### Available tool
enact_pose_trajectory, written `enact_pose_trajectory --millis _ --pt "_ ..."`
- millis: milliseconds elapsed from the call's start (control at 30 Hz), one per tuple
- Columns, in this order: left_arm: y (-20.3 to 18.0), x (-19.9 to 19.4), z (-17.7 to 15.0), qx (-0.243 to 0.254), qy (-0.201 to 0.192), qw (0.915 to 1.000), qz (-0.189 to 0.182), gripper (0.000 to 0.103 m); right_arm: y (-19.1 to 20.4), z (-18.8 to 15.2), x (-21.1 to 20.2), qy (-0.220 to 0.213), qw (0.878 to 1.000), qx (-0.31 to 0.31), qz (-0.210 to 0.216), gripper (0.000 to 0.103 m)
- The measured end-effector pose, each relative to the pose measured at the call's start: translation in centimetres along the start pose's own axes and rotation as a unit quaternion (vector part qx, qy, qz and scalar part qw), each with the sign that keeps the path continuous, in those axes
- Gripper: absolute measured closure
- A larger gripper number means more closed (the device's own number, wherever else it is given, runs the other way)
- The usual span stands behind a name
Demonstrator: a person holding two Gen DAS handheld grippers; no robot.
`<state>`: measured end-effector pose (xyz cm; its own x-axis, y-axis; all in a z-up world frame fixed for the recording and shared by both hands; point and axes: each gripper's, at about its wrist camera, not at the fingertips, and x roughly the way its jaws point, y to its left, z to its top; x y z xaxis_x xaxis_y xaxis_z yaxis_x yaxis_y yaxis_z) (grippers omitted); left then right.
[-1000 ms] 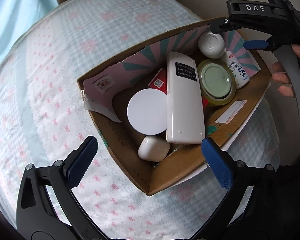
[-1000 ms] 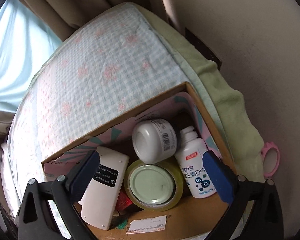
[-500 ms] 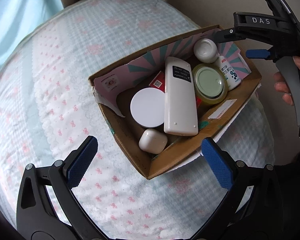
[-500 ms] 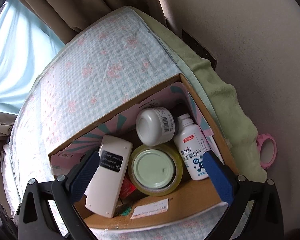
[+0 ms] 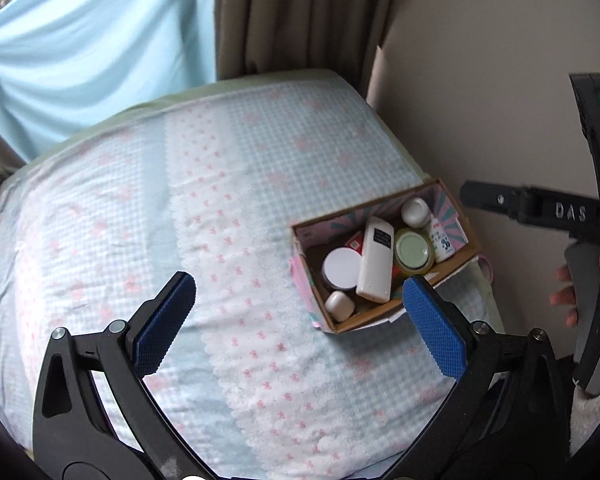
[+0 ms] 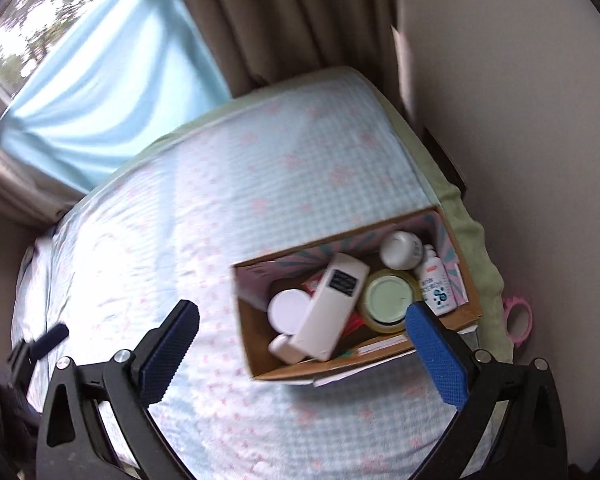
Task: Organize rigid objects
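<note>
A cardboard box (image 5: 374, 320) sits on the bed near the wall, also in the right wrist view (image 6: 300, 372). It holds a white remote (image 5: 376, 264), a round white lid (image 5: 341, 268), a roll of tape (image 5: 413, 251), a small white case (image 5: 338, 304), a white jar (image 5: 415, 211) and a white bottle (image 5: 440, 240). My left gripper (image 5: 298, 322) is open and empty, well above and in front of the box. My right gripper (image 6: 302, 348) is open and empty above the box; its body shows at the right in the left wrist view (image 5: 540, 208).
The bed (image 5: 180, 208) has a light blue checked cover with pink bows. A wall (image 5: 480, 60) runs along its right side, curtains (image 5: 292, 12) at the far end. A pink ring-shaped object (image 6: 518, 320) lies between bed and wall.
Both grippers have pulled back and up from the box, which now looks much smaller. Both stay open and empty. The box contents have not moved.
</note>
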<state>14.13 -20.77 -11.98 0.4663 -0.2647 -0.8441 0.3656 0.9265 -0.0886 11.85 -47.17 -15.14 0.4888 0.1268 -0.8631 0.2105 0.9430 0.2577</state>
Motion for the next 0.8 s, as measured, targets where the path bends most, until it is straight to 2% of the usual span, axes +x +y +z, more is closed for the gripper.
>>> enact_pose_trajectory --millis 100,233,433,567,800 --pt "3.2 -5.2 -0.1 -0.034 -0.043 0.9983 0.016 0.000 3.9 -0.8 -4.1 -0.035 0.999 -0.027 0.003 0.000" --pt "6.3 -12.0 -0.9 -0.064 -0.106 0.9915 0.040 0.000 8.9 -2.1 -9.2 -0.090 0.993 -0.070 0.010 0.000" --pt "7.4 -19.6 -2.6 -0.059 -0.188 0.9771 0.080 0.000 14.4 -5.1 -15.7 -0.175 0.977 -0.123 -0.003 0.000" --pt "7.9 -22.3 -4.6 -0.066 -0.220 0.9685 0.097 0.000 15.8 -7.5 -17.5 -0.209 0.966 -0.152 -0.029 0.000" --pt "8.5 -23.2 -6.7 -0.076 -0.226 0.9665 0.095 0.000 15.8 -9.3 -18.0 -0.227 0.961 -0.152 -0.045 0.000"
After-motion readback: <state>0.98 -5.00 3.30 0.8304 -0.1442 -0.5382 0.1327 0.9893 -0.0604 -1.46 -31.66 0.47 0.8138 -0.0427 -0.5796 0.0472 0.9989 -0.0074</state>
